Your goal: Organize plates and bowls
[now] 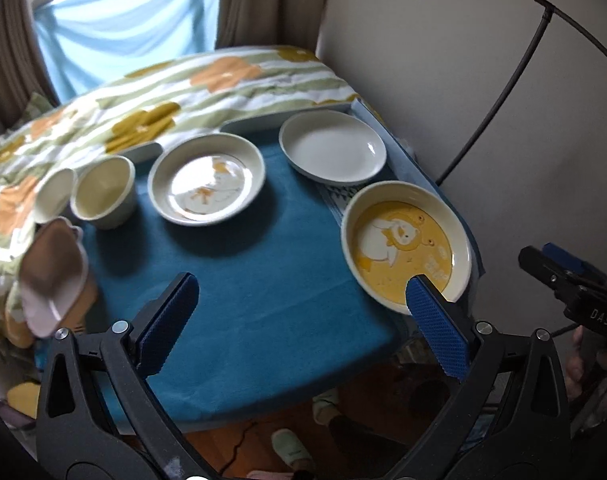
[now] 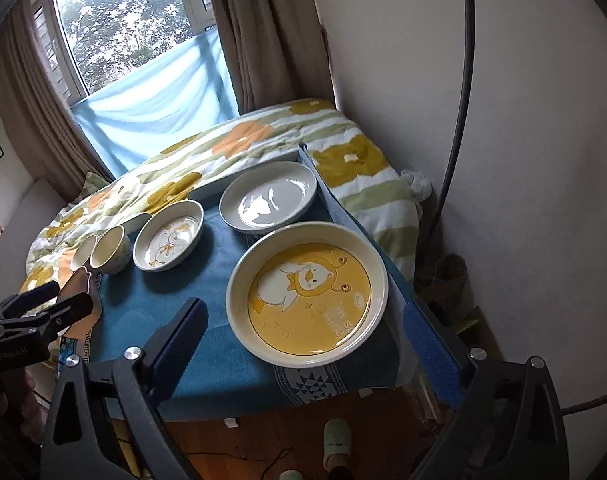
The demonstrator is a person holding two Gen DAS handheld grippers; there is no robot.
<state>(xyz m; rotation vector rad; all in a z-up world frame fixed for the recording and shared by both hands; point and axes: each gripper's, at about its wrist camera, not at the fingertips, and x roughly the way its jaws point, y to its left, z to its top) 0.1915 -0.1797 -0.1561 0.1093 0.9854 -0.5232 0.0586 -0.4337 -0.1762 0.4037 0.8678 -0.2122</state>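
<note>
Several dishes stand on a small table under a blue cloth (image 1: pixel 243 312). At the right front is a large yellow cartoon plate (image 1: pixel 407 248) (image 2: pixel 307 304), and a plain white plate (image 1: pixel 333 148) (image 2: pixel 269 196) lies behind it. Left of those are a duck-print plate (image 1: pixel 207 180) (image 2: pixel 169 236) and two cream bowls (image 1: pixel 103 192) (image 2: pixel 109 254). My left gripper (image 1: pixel 303 284) hangs open over the cloth's front, holding nothing. My right gripper (image 2: pixel 305 306) is open, its fingers framing the yellow plate without touching it.
A pinkish-brown dish (image 1: pixel 51 276) sits at the table's left edge. A flowered quilt (image 1: pixel 163 92) covers the bed behind the table. A wall and a black curved tube (image 1: pixel 499 92) are on the right. A person's slippered foot (image 2: pixel 337 440) stands on the wooden floor below.
</note>
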